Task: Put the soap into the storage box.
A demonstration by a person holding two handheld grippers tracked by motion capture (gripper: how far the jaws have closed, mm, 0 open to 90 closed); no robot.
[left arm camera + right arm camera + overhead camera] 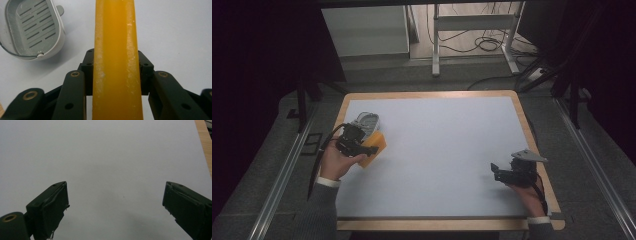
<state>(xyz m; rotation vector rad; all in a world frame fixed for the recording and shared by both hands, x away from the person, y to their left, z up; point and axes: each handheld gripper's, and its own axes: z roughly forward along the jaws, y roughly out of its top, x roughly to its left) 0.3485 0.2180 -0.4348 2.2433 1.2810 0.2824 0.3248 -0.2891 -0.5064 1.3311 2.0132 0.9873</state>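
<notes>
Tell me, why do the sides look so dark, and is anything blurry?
High view: the room around the table is dim and the picture is soft. Left gripper view: the yellow block is close, with pale scuffs showing. Right gripper view: faint shadow on the white mat below the jaws.

Dim room; white metal frame [472,22], cables [484,42] on floor behind wood-edged table [427,94].

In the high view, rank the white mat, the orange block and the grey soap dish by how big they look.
1. White mat, by far the largest.
2 and 3. Orange block and grey soap dish look alike; the left claw covers part of both, so no ranking.
</notes>
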